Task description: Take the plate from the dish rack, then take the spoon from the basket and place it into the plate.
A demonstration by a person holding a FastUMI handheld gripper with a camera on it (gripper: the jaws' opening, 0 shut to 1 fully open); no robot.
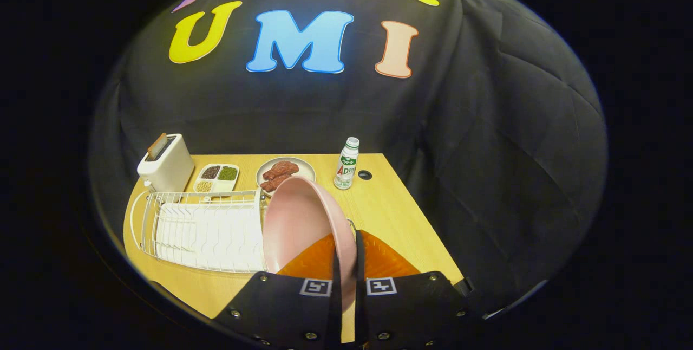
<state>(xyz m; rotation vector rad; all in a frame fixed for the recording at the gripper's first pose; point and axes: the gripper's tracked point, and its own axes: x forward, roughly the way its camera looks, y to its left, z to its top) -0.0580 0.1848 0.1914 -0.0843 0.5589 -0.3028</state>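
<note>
The gripper (346, 263) has its two flat black fingers (334, 274) drawn close together and clamped on the rim of the plate (300, 222), one finger on each face of the thin edge. The plate is pale pink, smooth and matte, round with a shallow dished middle; it is held on edge, tilted, with its hollow side turned toward the dish rack (203, 231) and its lower part just beside the rack's near end. The rack is white wire, long and rectangular with rounded corners and a raised rail along the far side, and under its ribs lies a white ridged drip tray. Just ahead of the fingers, partly hidden by the plate, sits the basket (379, 260), translucent orange plastic with fine ribbing on its wall; what it holds cannot be made out from here. All of this stands on a light wooden table (400, 214) with a faint grain and a small round dark hole near its far edge. Beyond the rack stands a boxy white toaster (167, 166) with a brown slice sticking up from its slot. Next to it is a white divided tray (217, 177) with dark, green and pale beans in separate compartments, then a round grey dish (286, 172) carrying reddish-brown pieces of meat. A small white bottle (347, 164) with a green-and-red label stands upright farther along.
</note>
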